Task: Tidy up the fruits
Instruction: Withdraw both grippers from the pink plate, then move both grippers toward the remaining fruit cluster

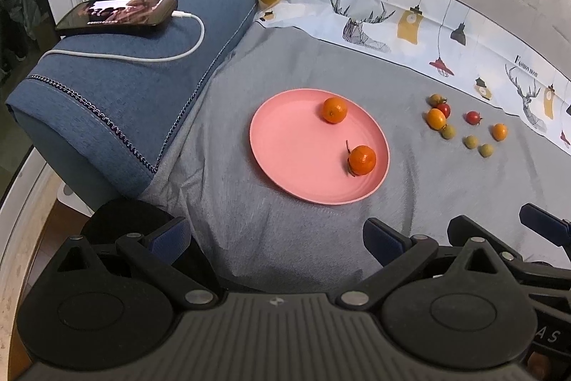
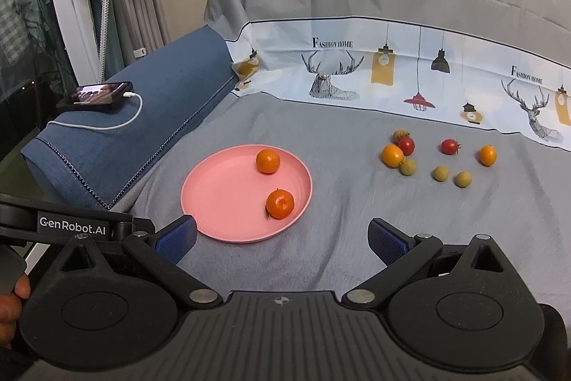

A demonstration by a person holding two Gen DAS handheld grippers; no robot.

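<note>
Both my grippers, left (image 1: 274, 243) and right (image 2: 282, 240), hang with fingers spread wide and nothing between them, over the grey cover (image 2: 339, 238); two tangerines (image 2: 280, 203) lie on the pink plate (image 2: 214, 199), the small loose fruits (image 2: 440, 173) well apart to its right. Risk, as I judge it: the round fruits may roll on the soft cover, or a hard squeeze may crush the red ones (image 2: 449, 146). The rearmost fruit (image 2: 400, 135) sits half hidden, its kind unclear.
</note>
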